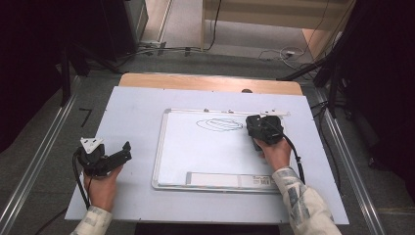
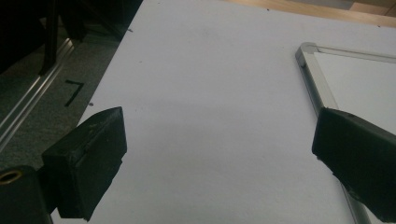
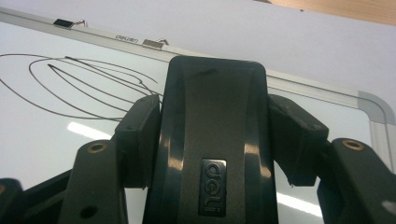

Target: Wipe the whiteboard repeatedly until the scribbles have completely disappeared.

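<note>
A white whiteboard (image 1: 159,147) with a metal frame lies on the table's middle. A black scribble (image 1: 219,124) of looping lines sits near its top edge. My right gripper (image 1: 264,128) is over the board's top right corner, just right of the scribble. In the right gripper view, my right gripper (image 3: 215,116) is shut on a black "deli" eraser (image 3: 214,140), with the scribble (image 3: 79,88) to its left. My left gripper (image 1: 125,155) rests left of the board, open. The left gripper view shows my left gripper (image 2: 219,154) with jaws wide apart over bare table, the board's corner (image 2: 317,79) at right.
A pale sheet (image 1: 132,112) covers the table, with a wooden edge (image 1: 195,81) at the far side. A label strip (image 1: 220,179) runs along the board's near edge. Metal rails (image 1: 39,161) flank the table on the floor, and a black "7" mark (image 1: 85,116) lies left.
</note>
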Action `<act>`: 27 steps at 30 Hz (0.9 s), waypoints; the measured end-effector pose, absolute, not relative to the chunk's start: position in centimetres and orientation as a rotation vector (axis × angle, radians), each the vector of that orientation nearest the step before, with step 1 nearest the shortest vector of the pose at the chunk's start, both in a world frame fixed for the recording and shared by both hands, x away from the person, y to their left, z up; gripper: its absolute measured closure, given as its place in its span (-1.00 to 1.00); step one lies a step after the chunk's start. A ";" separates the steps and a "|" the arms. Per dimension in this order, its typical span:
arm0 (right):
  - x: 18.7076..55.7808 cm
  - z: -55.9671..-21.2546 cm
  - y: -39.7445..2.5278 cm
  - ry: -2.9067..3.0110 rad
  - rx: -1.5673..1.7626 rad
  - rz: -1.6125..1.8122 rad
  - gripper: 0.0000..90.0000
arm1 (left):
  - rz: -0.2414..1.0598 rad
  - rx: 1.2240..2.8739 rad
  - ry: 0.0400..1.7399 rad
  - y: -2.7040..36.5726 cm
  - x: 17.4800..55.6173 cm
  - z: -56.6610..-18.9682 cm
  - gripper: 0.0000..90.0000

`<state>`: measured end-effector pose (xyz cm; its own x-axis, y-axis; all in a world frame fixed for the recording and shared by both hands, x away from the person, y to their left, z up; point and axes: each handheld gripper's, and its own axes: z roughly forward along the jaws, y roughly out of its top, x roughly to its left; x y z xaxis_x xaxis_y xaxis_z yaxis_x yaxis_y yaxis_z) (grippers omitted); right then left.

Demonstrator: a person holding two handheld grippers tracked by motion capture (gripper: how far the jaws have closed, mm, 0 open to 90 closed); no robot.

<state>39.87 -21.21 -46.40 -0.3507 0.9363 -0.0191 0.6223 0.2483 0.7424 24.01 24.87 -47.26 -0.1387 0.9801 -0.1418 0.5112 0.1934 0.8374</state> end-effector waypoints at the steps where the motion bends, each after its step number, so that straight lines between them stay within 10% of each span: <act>1: 39.9 -46.4 -21.1 2.064 1.417 0.900 -0.18 | 0.832 1.407 1.756 24.9 24.0 -47.3 -0.92; 27: 42.4 -48.3 -18.4 2.122 1.391 0.838 -0.18 | 0.830 1.408 1.769 24.9 24.1 -47.4 -0.92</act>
